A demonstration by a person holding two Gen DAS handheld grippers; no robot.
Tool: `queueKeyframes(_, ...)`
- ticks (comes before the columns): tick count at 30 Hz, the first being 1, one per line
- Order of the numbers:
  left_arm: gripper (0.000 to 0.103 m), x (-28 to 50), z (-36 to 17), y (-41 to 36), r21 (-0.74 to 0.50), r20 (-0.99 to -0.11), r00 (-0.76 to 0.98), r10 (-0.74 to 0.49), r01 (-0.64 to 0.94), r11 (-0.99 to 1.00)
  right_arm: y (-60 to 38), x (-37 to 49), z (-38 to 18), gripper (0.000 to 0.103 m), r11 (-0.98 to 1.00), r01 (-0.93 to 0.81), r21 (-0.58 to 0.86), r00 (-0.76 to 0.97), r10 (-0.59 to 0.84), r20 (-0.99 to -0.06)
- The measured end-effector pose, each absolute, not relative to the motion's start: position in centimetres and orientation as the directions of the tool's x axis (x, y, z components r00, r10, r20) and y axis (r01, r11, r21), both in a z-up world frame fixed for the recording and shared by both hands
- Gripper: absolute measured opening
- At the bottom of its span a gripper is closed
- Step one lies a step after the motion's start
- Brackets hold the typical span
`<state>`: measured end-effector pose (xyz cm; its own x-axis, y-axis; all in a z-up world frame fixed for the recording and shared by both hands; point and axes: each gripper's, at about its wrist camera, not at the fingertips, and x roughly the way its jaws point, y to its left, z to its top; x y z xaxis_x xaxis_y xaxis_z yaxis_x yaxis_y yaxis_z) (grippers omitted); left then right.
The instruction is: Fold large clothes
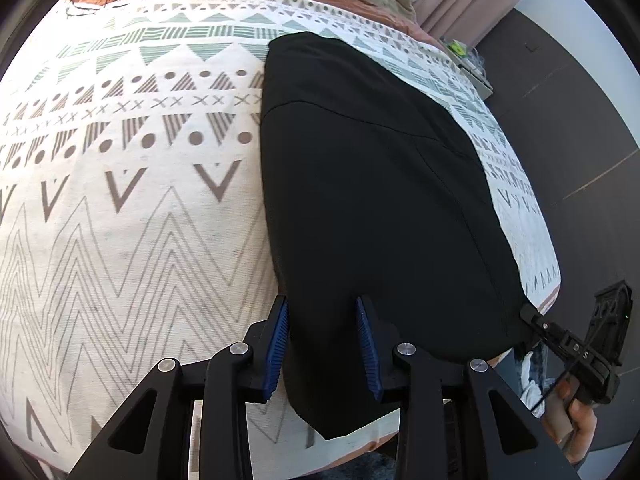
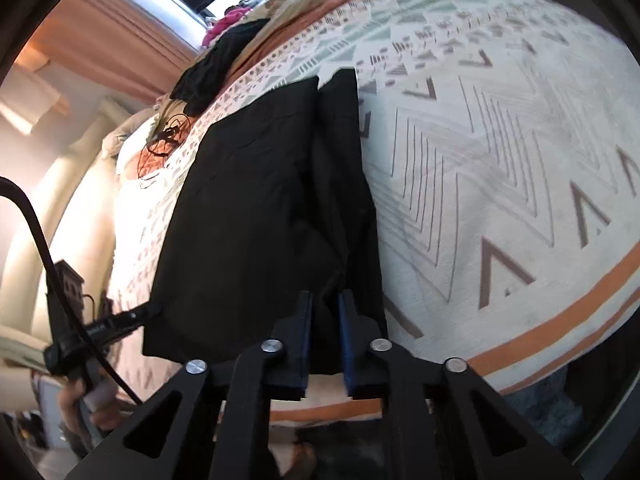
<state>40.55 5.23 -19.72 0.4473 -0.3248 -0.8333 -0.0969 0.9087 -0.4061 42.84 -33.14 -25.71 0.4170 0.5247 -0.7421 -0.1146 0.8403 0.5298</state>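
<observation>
A bed (image 1: 120,220) with a patterned cover carries a black garment (image 1: 380,200) lying folded and flat near its edge. The left tool (image 1: 322,344) stands wide open over the garment's near corner — the right tool (image 2: 325,336) is nearly closed, pinching a fold of the cloth.

Both grippers: matte black plastic linkage arms w/ triangular cutouts, round silver screw heads at pivots. Left gripper (image 1: 322,344) and right gripper (image 2: 325,338) have ribbed blue pads on fingers. Black cable (image 2: 36,232) trails beside bare-skinned left hand (image 2: 80,404).
</observation>
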Motion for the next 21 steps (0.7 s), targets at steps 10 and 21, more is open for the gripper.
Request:
queueKeyframes(10, 0.038, 41.2, -19.7, 5.5, -0.411, -0.826, 0.467, -0.315, -0.116, 0.904, -33.5, 43.4, -26.2, 0.013, 0.859, -0.08, 0.505, 0.429, 0.487, -0.761)
queueKeyframes(21, 0.066, 43.2, -18.6, 8.7, -0.465, -0.772, 0.559, -0.304, -0.169, 0.869, -34.7, 46.7, -25.9, 0.063, 0.83, -0.034, 0.557, 0.496, 0.498, -0.711)
